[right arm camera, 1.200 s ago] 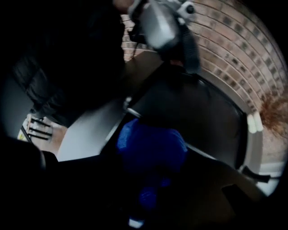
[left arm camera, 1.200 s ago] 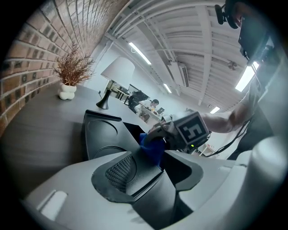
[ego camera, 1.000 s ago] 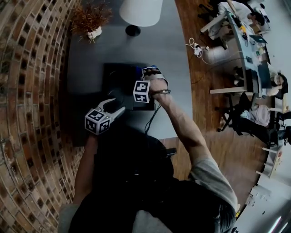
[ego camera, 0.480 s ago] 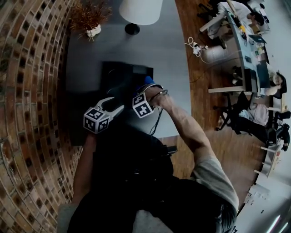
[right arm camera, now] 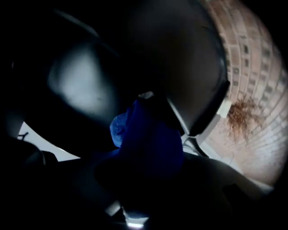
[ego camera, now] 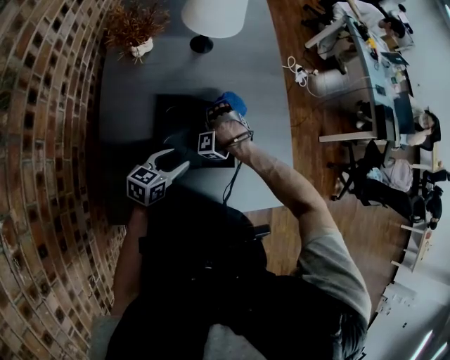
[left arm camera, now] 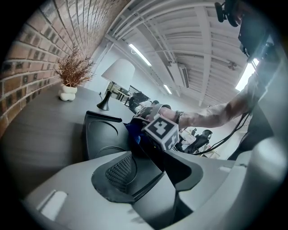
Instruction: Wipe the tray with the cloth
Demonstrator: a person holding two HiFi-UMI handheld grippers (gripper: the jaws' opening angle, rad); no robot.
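My R gripper (ego camera: 220, 112) has its jaws clamped on the bunched blue microfibre cloth (right arm camera: 146, 134), which sits at the upper-right corner of the black moulded plastic tray (ego camera: 176, 116), upper centre of the head view. My L gripper (ego camera: 178, 161) has its jaws closed w/ nothing between them, just lower left of the tray over the grey tabletop (ego camera: 137, 81). At frame top: white lamp (ego camera: 214, 15) & dried plant in a white pot (ego camera: 138, 31).

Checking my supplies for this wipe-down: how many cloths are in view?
1. The blue cloth is clamped in the right gripper, at the black tray's far right corner. Another could lie hidden beneath the arm.
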